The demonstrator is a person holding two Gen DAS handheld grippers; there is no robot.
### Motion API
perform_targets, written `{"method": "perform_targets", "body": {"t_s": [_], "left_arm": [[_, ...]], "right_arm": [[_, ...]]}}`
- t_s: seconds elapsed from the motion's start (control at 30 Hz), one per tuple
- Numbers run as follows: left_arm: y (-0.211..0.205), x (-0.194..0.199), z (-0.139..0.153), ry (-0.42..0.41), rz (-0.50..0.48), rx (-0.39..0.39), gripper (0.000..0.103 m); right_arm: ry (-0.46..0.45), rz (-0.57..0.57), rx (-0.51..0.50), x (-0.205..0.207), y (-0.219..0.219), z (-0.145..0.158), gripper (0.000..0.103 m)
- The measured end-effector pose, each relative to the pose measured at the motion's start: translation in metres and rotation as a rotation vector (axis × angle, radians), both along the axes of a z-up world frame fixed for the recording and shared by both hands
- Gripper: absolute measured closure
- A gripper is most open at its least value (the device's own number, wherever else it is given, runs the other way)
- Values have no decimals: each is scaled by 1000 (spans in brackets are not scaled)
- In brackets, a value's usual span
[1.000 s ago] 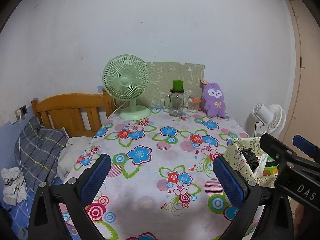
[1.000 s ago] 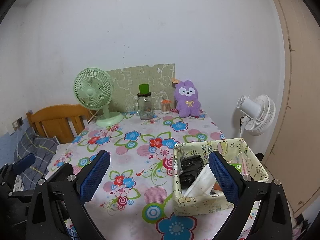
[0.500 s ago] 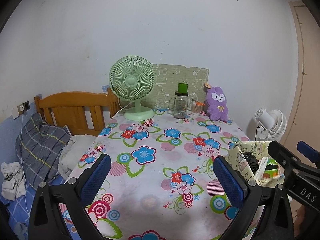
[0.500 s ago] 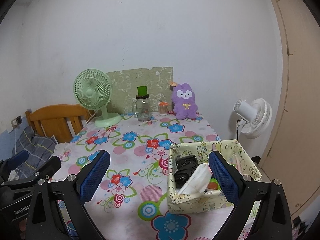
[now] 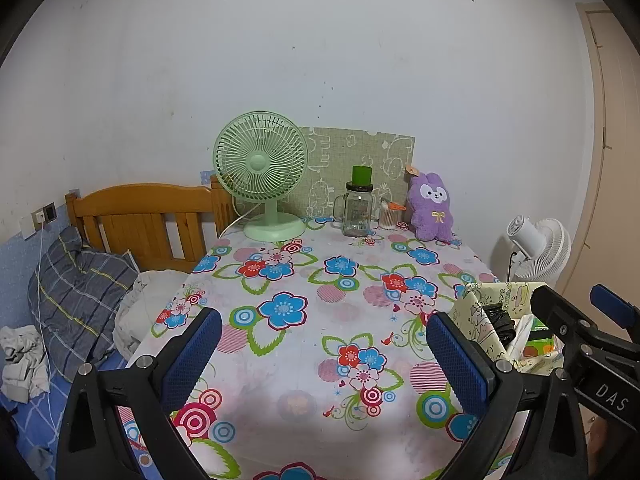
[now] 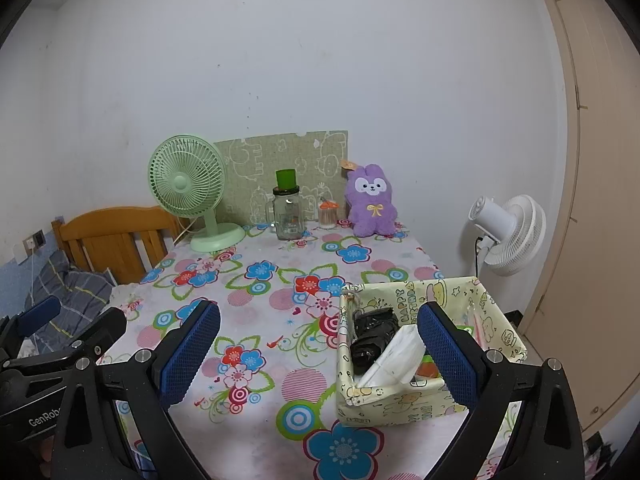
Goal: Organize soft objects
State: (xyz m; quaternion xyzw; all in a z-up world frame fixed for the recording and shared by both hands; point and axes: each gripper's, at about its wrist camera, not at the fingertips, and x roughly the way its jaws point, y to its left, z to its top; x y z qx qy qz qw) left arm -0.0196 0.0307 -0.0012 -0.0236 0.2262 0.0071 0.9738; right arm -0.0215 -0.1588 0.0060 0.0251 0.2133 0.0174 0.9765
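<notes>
A purple plush bunny (image 5: 431,208) (image 6: 372,202) sits upright at the far right of the flowered table, against the wall. A pale yellow patterned box (image 6: 428,344) (image 5: 500,324) stands at the near right edge, holding a black bundle (image 6: 370,334) and a white tissue pack (image 6: 394,356). My left gripper (image 5: 326,354) hangs open over the near middle of the table, empty. My right gripper (image 6: 318,350) is open too, above the near edge, its right finger in front of the box. Both are far from the bunny.
A green desk fan (image 5: 262,172), a glass jar with a green lid (image 5: 358,208) and a small cup of swabs (image 5: 388,216) line the back. A wooden headboard (image 5: 140,216) and bedding (image 5: 76,288) lie left. A white floor fan (image 6: 508,232) stands right.
Both grippers have drawn back and risen a little, so the table objects look smaller and farther. Jaws stay open; nothing on the table moved.
</notes>
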Motion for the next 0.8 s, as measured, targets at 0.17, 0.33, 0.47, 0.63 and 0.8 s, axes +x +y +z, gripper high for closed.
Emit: {"method": "perform_targets", "body": {"t_s": [0.17,0.33,0.47,0.63,0.8], "left_arm": [[0,1,0,4,-3,0,0],[-2,5,-2,22,-4,0,0],[-2,4,-2,20,-6,0,0],[-3,4,-3,18,-5,0,0],[-3,4,-3,19,-5,0,0]], "right_arm": [[2,-1,6,0,-1,-1,3],[3,-1,10,0,-2,-2,3],[7,1,17,0,-3,-3,3],[16,-2,24,2,-4,-4,3],[20,-3,23,3,-4,-5,3]]}}
